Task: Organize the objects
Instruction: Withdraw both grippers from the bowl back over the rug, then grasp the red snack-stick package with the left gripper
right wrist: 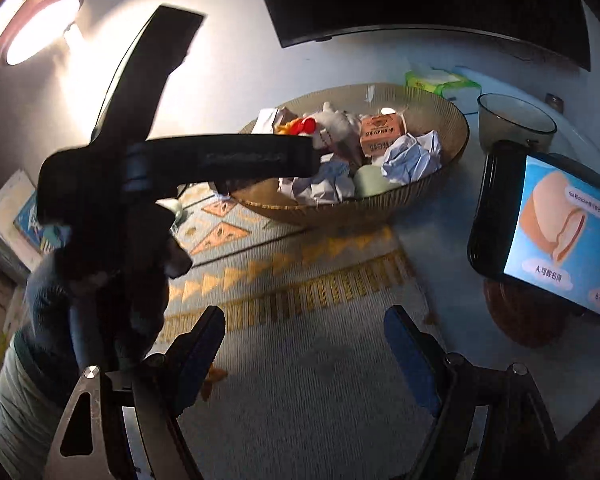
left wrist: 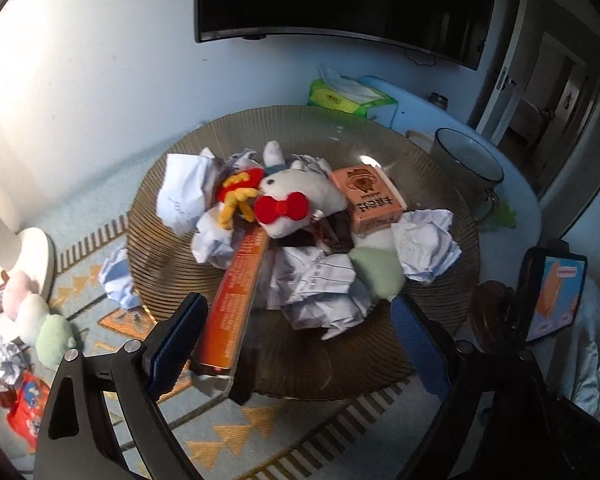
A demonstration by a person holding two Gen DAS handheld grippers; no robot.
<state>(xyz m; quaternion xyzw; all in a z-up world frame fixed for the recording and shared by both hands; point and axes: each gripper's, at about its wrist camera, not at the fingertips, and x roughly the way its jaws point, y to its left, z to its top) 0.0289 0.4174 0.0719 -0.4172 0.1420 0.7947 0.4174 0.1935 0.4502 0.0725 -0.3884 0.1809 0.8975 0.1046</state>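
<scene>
We have the left gripper (left wrist: 296, 344) hanging released over the near rim of the wide ribbed amber glass bowl (left wrist: 440, 320), its jaws spread with the long orange cardboard box (left wrist: 236, 300) lying between them but untouched by either pad. That box leans from the near left edge toward the pile in the middle. We judge it light, stiff and smooth-sided, so it is best pinched across its narrow width near the middle to stop it tipping.

The crumpled white paper balls (left wrist: 424, 248) will crush and weigh almost nothing. The white plush toy with a red bow (left wrist: 296, 200) is soft and forgiving anywhere. The small peach carton (left wrist: 368, 200) at the far right is rigid with square edges. The bowl itself looks fragile and slippery.

Our right gripper (right wrist: 304, 344) is also released and holds nothing, above the patterned cloth on the desk (right wrist: 300, 400), well short of the bowl.

Dark items under the plush are buried and unreadable. In the right view the left gripper blocks the bowl's left part. Things at the far left of the left view are blurred.
</scene>
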